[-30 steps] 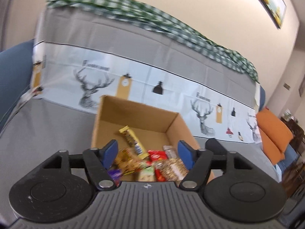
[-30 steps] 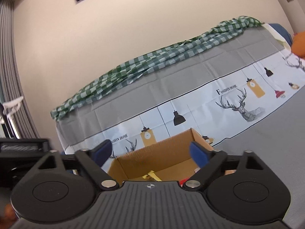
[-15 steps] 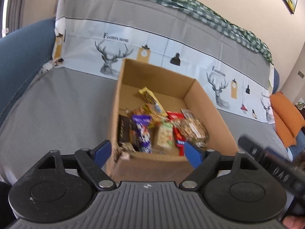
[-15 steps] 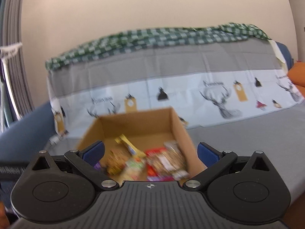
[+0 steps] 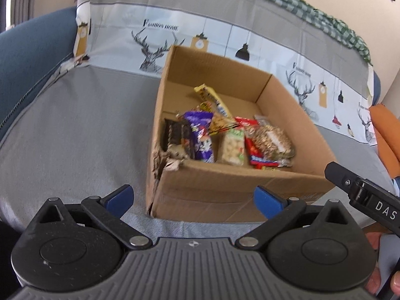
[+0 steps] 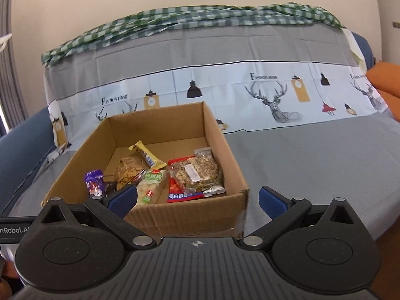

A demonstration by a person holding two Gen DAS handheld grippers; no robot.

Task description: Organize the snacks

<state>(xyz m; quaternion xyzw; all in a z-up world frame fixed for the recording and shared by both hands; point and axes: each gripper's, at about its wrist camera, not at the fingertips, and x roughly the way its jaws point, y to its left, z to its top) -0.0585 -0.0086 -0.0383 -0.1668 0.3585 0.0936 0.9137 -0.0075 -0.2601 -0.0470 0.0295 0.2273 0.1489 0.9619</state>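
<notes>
Left gripper (image 5: 192, 198): we see its jaws opening, blue pads wide apart, nothing between them, hovering just short of the cardboard box (image 5: 225, 187). Right gripper (image 6: 197, 200) also spread wide and empty, near the box's front wall, its left pad overlapping the box front in the right wrist view.

We find the snacks all inside the box, piled toward its near wall; the far part of the box floor is bare. We count a purple wrapper (image 5: 200, 135) beside a dark chocolate pack (image 5: 178, 135) at the left, a green-topped peanut pack (image 5: 232, 147) in the middle, a red packet (image 5: 257, 155) under a clear bag of seed brittle (image 5: 271, 140) at the right, and a yellow bar (image 5: 212, 97) tilted behind them. A brown cookie pack (image 6: 128, 168) shows in the right wrist view.

The box sits on a sofa seat under a grey cover (image 5: 75, 130); its near left corner is torn. A deer-print cloth (image 6: 275, 95) hangs on the backrest, with a green checked cloth (image 6: 200, 17) on top. An orange cushion (image 6: 385, 82) lies at the right end.
</notes>
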